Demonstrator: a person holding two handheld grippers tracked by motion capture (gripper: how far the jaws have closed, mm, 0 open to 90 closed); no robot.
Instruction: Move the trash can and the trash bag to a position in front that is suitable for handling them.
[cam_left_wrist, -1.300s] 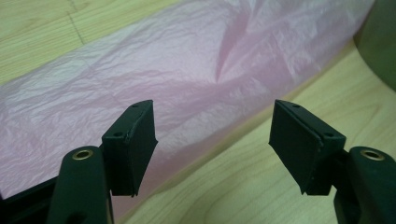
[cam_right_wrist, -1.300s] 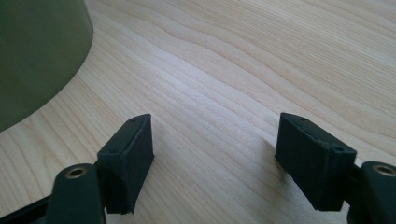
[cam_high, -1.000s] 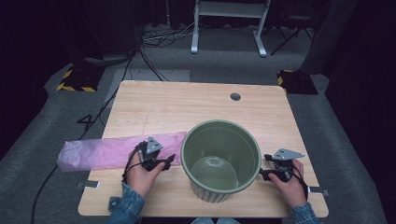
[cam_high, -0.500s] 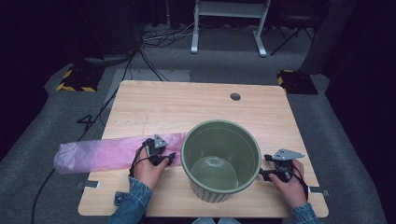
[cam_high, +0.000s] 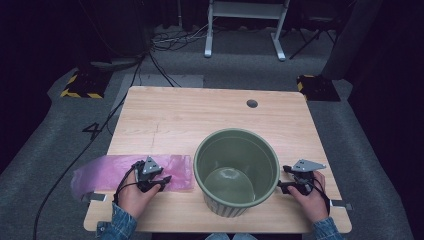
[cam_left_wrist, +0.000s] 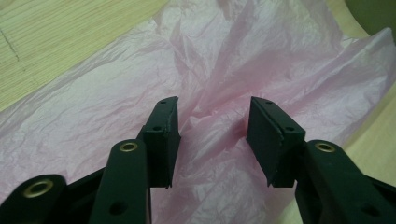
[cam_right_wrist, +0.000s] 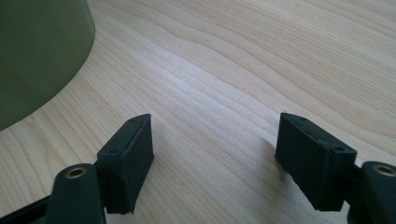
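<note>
Left tongs (cam_left_wrist: 212, 135), closing, straddle the crumpled pink bag (cam_left_wrist: 140, 93) beside the bin (cam_high: 236, 170)

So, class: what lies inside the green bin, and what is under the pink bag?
The green bin holds nothing; its bare floor shows. The pink bag lies on the wooden table; anything beneath it is covered.

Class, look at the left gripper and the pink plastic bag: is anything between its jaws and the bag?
Nothing visible. The left gripper sits right over the pink plastic bag, jaws just closing around a raised fold, pads not yet pressing it.
</note>
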